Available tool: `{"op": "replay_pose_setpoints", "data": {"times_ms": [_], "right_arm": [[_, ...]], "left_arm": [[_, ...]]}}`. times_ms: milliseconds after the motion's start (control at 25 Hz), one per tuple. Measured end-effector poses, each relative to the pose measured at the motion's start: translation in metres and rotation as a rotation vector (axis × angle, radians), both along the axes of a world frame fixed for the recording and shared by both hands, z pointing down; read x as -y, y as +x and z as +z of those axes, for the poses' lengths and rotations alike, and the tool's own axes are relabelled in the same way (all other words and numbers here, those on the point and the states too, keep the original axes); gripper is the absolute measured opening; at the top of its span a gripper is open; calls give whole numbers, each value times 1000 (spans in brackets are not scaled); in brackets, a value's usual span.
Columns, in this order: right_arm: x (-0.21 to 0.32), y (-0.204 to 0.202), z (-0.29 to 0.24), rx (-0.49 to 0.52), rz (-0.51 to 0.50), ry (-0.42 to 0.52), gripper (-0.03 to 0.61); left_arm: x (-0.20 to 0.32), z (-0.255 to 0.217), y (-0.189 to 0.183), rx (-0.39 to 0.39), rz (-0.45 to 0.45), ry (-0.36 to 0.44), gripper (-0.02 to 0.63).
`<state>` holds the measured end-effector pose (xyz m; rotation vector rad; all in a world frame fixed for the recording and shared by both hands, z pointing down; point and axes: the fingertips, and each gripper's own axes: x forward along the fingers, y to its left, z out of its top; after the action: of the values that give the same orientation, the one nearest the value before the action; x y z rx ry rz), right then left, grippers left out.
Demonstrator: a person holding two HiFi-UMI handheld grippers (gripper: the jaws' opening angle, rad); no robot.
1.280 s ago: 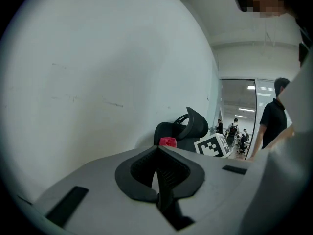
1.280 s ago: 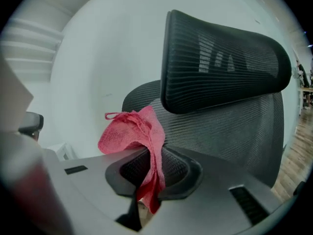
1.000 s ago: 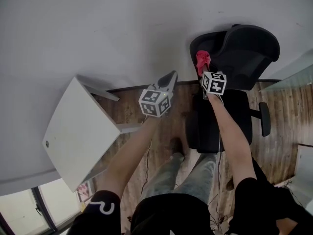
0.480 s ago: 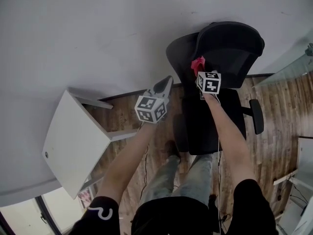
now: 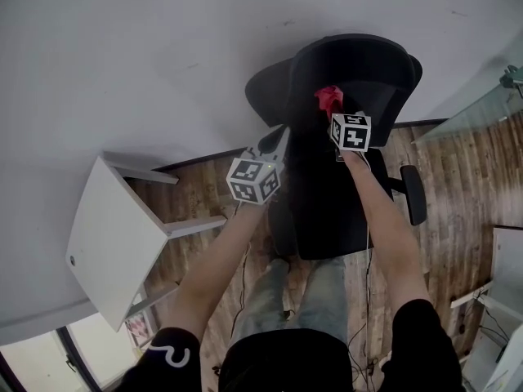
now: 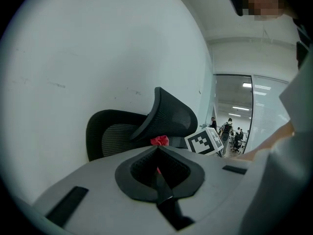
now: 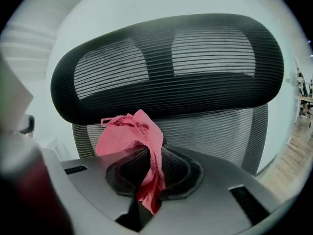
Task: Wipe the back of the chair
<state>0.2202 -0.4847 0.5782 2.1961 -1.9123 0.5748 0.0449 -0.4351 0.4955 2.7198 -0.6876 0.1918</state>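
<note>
A black mesh office chair (image 5: 359, 80) stands against the white wall, with its headrest (image 7: 166, 62) and mesh back (image 7: 215, 131) filling the right gripper view. My right gripper (image 5: 335, 113) is shut on a pink cloth (image 7: 132, 136), held just in front of the chair's back below the headrest; the cloth (image 5: 329, 98) shows red in the head view. My left gripper (image 5: 276, 141) is shut with nothing in it, off the chair's left side. From there the chair (image 6: 142, 131) is seen side-on, with the cloth (image 6: 159, 141) beyond the jaws.
A white table (image 5: 114, 243) stands at the lower left on the wooden floor (image 5: 458, 186). The white wall (image 5: 147, 64) runs behind the chair. A glass partition (image 5: 490, 96) is at the right. The chair's armrest (image 5: 413, 194) sticks out to the right.
The chair has swung round and shifted left in the head view, so its back faces me more squarely. The right gripper with the cloth sits nearer the backrest.
</note>
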Motion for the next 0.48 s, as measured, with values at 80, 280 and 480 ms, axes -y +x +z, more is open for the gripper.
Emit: {"op": "replay_pose_setpoints", "data": {"times_ms": [80,280,480], "right_arm": [[-4,15,-2,7,7,4,58],[-12,53,-6,12,10,11,58],[-26,90,-5,4,1,7,58]], "left_arm": [[-2,0,12,7,0,2,25],[-1,0,42,6,-24,-2,25],[-9,1,79,-17,-47,-19,25]]}}
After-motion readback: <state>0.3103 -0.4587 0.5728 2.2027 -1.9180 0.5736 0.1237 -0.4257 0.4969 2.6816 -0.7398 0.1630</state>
